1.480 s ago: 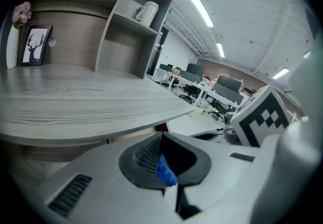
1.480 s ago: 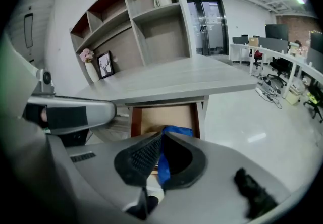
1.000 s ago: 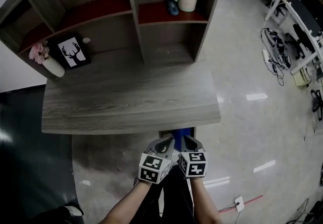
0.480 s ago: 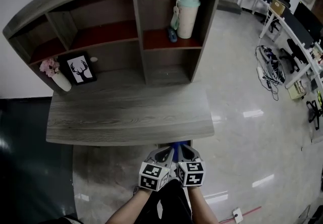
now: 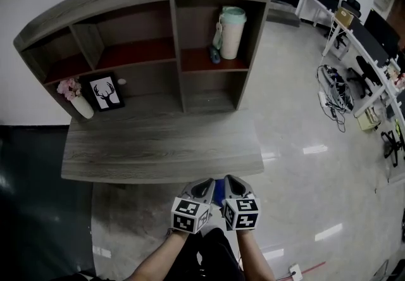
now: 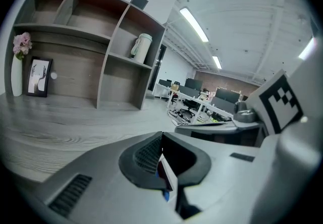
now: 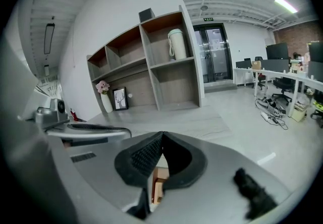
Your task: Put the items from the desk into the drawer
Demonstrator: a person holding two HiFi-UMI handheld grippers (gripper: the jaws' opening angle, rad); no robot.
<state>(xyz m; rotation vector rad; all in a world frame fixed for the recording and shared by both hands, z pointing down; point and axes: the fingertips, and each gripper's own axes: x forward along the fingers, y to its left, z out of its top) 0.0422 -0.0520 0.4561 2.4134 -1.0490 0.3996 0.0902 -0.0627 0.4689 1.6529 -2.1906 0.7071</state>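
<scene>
Left tool (image 5: pixel 207 183), right tool (image 5: pixel 231 181) risen — desk (image 5: pixel 158 147) just ahead.

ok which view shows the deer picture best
The head view: the deer picture shows whole, antlers plain, beside the flower vase. The left gripper view shows it at the far left, skewed by the lens. The right gripper view shows it small and far off.

Counted are one desk (image 5: pixel 158 147), one vase (image 5: pixel 81 107), one framed picture (image 5: pixel 106 92), one tumbler (image 5: pixel 230 33), one left gripper (image 5: pixel 205 186) and one right gripper (image 5: pixel 231 183).
</scene>
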